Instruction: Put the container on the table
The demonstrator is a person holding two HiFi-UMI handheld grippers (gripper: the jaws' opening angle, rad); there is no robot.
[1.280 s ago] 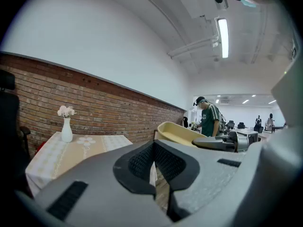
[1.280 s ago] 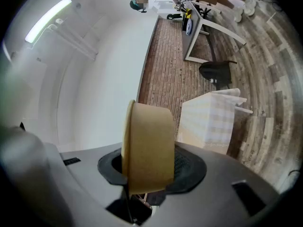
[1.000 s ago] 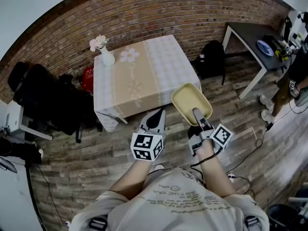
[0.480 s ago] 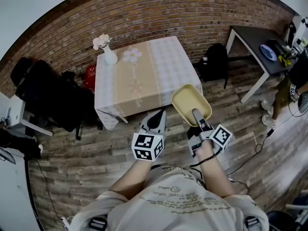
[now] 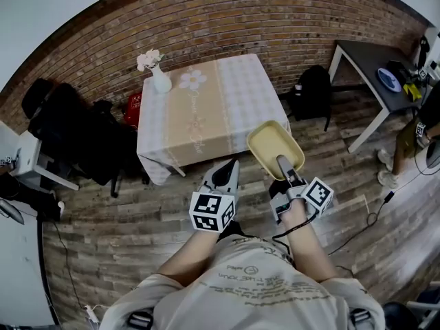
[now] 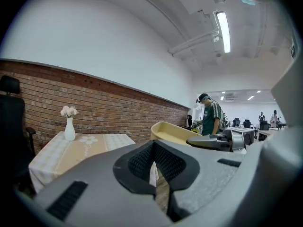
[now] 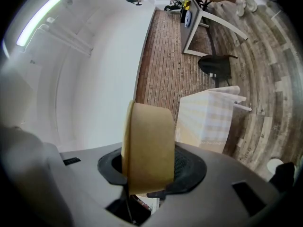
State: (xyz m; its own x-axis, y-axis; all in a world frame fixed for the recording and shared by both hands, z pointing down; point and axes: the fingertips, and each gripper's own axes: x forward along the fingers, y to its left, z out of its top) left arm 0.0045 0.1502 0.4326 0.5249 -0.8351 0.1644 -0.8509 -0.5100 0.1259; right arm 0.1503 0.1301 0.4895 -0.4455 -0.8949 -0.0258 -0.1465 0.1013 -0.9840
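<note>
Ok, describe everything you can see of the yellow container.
The container is a pale yellow, shallow rectangular tub with rounded corners and a flared rim, smooth like plastic, and empty. It is held in the air, open side up, short of the clothed table, not resting on it. The right tool is shut on its near wall, one jaw inside and one outside; nothing else touches it.

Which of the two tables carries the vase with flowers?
The cloth-covered table, vase at its far left corner, just ahead of the yellow container. The dark table at far right has none.
</note>
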